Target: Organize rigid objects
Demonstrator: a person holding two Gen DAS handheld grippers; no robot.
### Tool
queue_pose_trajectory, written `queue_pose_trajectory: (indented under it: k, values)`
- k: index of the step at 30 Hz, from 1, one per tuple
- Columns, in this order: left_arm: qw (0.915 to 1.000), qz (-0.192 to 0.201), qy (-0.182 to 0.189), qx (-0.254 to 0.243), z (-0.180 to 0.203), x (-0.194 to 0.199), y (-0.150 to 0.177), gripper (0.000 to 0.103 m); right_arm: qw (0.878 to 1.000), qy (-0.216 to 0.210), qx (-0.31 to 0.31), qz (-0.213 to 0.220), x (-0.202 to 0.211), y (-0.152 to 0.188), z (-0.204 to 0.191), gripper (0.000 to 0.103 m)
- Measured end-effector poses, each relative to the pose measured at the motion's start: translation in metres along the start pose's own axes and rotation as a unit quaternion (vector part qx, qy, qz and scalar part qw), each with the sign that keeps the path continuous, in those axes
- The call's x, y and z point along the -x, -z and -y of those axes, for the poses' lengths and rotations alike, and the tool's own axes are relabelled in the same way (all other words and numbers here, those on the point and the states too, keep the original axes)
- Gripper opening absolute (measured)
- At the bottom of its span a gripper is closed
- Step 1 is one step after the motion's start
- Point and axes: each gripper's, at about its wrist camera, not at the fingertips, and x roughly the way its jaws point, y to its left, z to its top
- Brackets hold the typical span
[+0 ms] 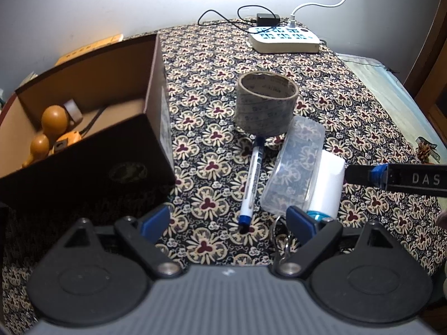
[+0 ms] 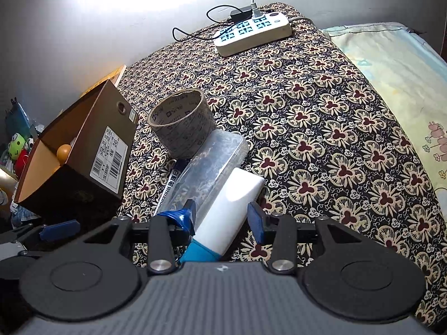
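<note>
On the floral cloth lie a brown tape roll [image 1: 265, 102] [image 2: 183, 122], a blue-capped marker [image 1: 251, 184] [image 2: 170, 181], a clear plastic case [image 1: 294, 167] [image 2: 209, 167], a white tube with a teal cap [image 1: 328, 187] [image 2: 232, 209] and a key ring [image 1: 282, 237]. My left gripper [image 1: 227, 223] is open and empty, just short of the marker's tip. My right gripper [image 2: 223, 215] is open with its fingers on either side of the white tube; one finger [image 1: 391, 177] shows in the left wrist view. A dark cardboard box [image 1: 83, 117] [image 2: 81, 150] at the left holds orange wooden pieces [image 1: 53, 125].
A white power strip [image 1: 283, 39] [image 2: 252, 32] with cables sits at the far edge by the wall. A pale patterned sheet [image 2: 396, 83] lies to the right. Toys and clutter [image 2: 16, 150] are beyond the box at the left.
</note>
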Motion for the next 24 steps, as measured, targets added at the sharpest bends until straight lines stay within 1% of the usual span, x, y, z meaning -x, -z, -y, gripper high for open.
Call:
queue_pose_trajectory:
  k: [6, 15, 18, 20, 24]
  values:
    - [0.9998, 0.005, 0.020, -0.001, -0.002, 0.005, 0.008, 0.091, 1.000, -0.016, -0.010, -0.006, -0.003, 0.003, 0.000, 0.023]
    - [0.9990, -0.002, 0.043, -0.011, -0.001, 0.002, 0.017, 0.089, 0.998, -0.047, -0.029, -0.028, -0.010, 0.006, 0.003, 0.022]
    - [0.9986, -0.002, 0.051, -0.012, 0.000, 0.000, 0.017, 0.089, 0.998, -0.049, -0.039, -0.030, -0.012, 0.006, 0.007, 0.022]
    - [0.9986, 0.002, 0.050, -0.019, 0.001, 0.001, 0.016, 0.088, 0.997, -0.052, -0.049, -0.032, -0.013, 0.005, 0.011, 0.021]
    - [0.9977, 0.009, 0.061, -0.026, 0.003, 0.000, 0.011, 0.085, 0.996, -0.049, -0.065, -0.033, -0.016, 0.004, 0.019, 0.021]
